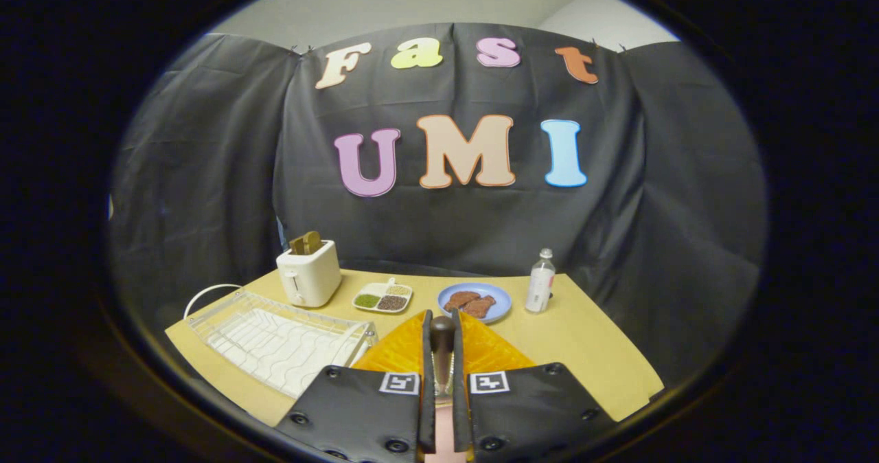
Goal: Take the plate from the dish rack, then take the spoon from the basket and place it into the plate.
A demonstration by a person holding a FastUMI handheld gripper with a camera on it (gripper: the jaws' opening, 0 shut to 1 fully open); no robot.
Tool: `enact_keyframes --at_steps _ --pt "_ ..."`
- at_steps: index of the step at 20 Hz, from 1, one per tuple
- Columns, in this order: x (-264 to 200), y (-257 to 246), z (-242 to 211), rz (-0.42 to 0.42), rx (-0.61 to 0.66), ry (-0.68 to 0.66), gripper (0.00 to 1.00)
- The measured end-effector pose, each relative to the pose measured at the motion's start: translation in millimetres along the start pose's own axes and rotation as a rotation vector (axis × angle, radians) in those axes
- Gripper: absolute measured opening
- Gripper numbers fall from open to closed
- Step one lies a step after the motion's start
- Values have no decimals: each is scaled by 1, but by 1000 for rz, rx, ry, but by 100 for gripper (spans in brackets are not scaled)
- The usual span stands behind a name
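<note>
Between fingers: spoon (442, 353) clamped | gripper (443, 325) over orange plate (405, 353) | rack (275, 339) beside

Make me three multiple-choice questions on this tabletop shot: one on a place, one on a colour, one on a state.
1. The water bottle stands beside:
A. the toaster
B. the blue plate
C. the dish rack

2. The toaster is:
A. white
B. red
C. green

3. The gripper is:
A. wide open
B. shut on a spoon
C. shut on the bottle

Answers:
1. B, the bottle is next to the blue plate.
2. A, its body is white.
3. B, both fingers press the spoon.
</note>
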State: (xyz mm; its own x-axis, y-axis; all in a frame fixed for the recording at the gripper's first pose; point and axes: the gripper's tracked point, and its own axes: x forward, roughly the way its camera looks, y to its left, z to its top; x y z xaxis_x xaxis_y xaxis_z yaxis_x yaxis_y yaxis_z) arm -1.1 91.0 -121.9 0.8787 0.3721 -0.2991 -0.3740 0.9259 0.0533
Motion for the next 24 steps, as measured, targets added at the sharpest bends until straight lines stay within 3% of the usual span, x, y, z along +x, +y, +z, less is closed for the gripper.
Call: enact_keyframes --at_steps 10,17,24 --pt "-12 -24 -69 -68 47 84 13" --pt "-8 -32 -96 -98 59 70 13" --pt "-38 -36 -113 -149 74 69 13"
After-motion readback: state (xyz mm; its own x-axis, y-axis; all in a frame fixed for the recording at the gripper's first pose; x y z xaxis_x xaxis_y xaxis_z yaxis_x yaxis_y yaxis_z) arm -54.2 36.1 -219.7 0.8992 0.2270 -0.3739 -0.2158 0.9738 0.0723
